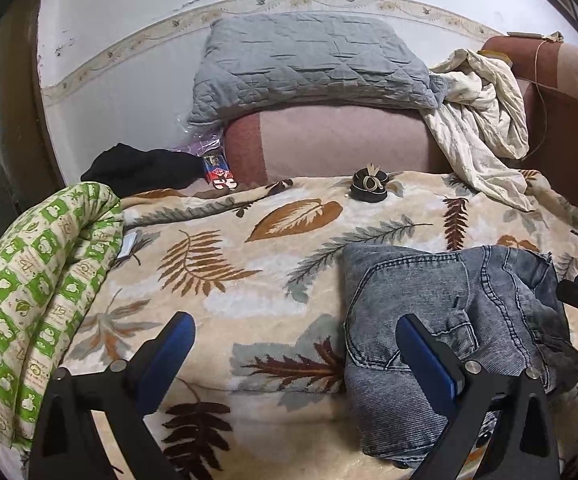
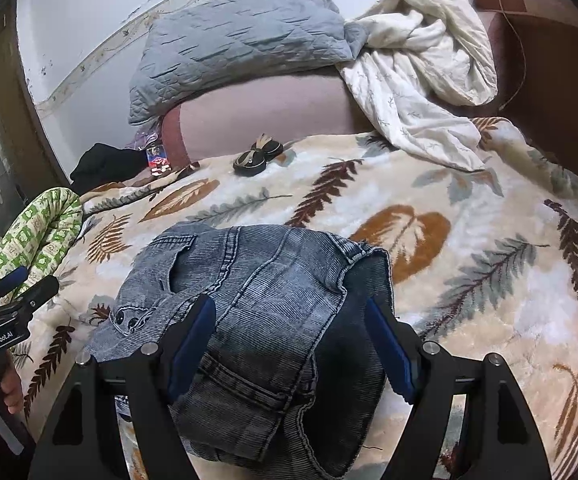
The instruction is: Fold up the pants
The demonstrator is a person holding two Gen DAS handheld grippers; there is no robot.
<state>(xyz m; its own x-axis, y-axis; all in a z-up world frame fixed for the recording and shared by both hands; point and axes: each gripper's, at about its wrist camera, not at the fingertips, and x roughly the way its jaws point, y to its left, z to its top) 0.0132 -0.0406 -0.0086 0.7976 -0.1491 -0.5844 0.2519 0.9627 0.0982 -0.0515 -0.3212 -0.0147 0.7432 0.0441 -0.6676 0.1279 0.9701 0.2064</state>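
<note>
Lying in a compact folded bundle on the leaf-print blanket (image 2: 469, 184) of the bed, the pants (image 2: 257, 320) look essentially folded, with left gripper (image 1: 293, 344) and right gripper (image 2: 289, 344) jaws wide, holding nothing.

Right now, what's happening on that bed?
A person holding two grippers is folding grey denim pants on a leaf-print blanket. The pants lie bunched in a folded heap. The right gripper hovers open with its fingers on either side of the heap, gripping nothing. The left gripper is open too, beside the pants over the blanket.
</note>
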